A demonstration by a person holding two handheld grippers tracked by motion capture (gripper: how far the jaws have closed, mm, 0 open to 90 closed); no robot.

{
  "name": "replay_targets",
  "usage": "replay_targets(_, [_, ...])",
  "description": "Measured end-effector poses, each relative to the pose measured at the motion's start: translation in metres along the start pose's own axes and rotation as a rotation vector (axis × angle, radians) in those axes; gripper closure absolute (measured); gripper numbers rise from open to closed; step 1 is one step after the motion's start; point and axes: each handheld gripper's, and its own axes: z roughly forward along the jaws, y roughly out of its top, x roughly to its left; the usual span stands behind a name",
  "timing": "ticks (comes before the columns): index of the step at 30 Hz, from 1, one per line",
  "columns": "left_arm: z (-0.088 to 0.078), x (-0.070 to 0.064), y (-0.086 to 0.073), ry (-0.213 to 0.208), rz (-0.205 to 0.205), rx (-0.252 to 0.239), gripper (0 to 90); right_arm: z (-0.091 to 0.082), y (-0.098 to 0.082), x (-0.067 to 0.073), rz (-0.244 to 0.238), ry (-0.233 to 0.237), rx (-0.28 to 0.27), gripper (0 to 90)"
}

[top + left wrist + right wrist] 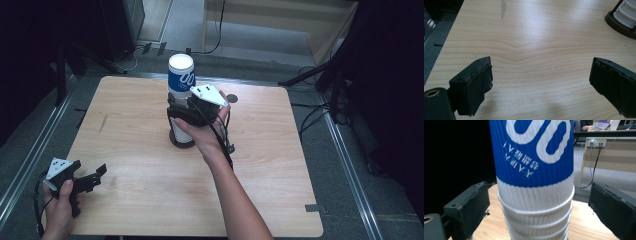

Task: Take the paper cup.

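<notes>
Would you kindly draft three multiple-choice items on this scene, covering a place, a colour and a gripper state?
1. Where does the left gripper sit?
A. near table corner
B. at the cups
C. table's far edge

2. What colour is the top cup's band?
A. red
B. blue
C. green

3. How do the right gripper's jaws stand?
A. clamped shut
B. apart, either side of the cup stack
C. folded away

Key: A, the high view shows it at the table's near left corner; B, blue shows above white ribbing; B, gaps show beside both jaws.
</notes>
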Motion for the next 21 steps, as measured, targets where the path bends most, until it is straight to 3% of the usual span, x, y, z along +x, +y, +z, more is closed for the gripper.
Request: replay_targets(21, [0.0, 0.0, 0.0, -0.002, 0.004, 0.003, 5.4, 0.025, 0.008, 0.005, 0.009, -0.052, -0.035, 6.3])
